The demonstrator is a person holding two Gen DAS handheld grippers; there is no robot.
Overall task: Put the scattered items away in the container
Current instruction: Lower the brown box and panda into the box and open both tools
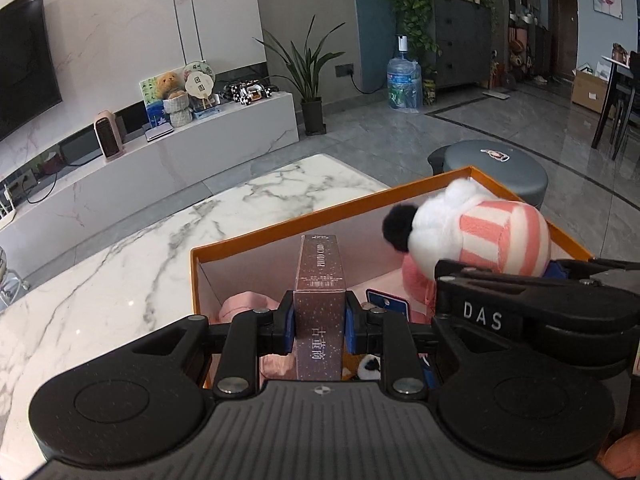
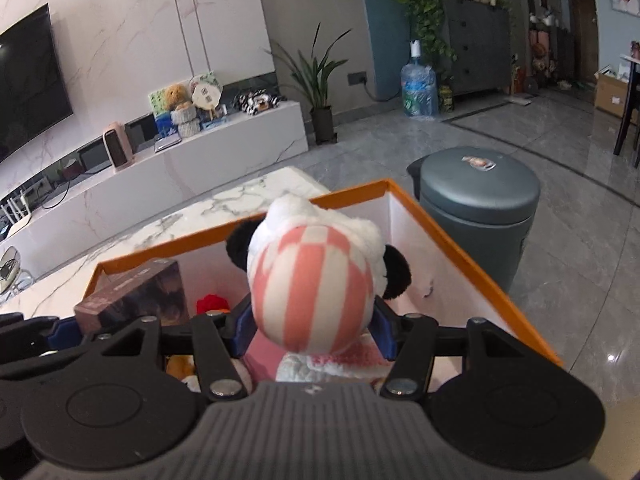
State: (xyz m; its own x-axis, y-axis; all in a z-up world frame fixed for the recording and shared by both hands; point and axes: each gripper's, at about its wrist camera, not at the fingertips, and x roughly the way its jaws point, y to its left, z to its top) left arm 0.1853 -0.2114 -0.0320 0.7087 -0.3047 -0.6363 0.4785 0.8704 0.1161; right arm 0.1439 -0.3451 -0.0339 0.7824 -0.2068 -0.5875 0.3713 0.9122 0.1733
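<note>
left gripper (image 1: pixel 319 322): clenched on a slim brown card box (image 1: pixel 319 296), blue pads pressed against its two long sides; the box stands on edge, its far end reaching out over the container's near left corner.
right gripper (image 2: pixel 314 334): grasping a plush panda (image 2: pixel 316 280) by its pink-and-white striped cap, one blue pad on each side of the head; black ears stick out left and right.
container (image 1: pixel 280 220): orange-rimmed open box with pale inner walls, sitting on the right part of the marble table (image 1: pixel 132 248); both held things hang above its opening.
inside the container: pink soft items at the near left, a small blue card (image 1: pixel 387 303) near the middle, a red fuzzy thing (image 2: pixel 212 303) and an orange-yellow plush low down, partly hidden by the grippers.
panda vs. card box: side by side, the panda to the right, apart.
grey round stool (image 2: pixel 478 196): on the floor just beyond the container's far right corner.
background: tv cabinet (image 1: pixel 180 148) along the far left wall with a bear plush and fan; a potted plant (image 1: pixel 310 80) and a water jug (image 1: pixel 404 84) farther right.
</note>
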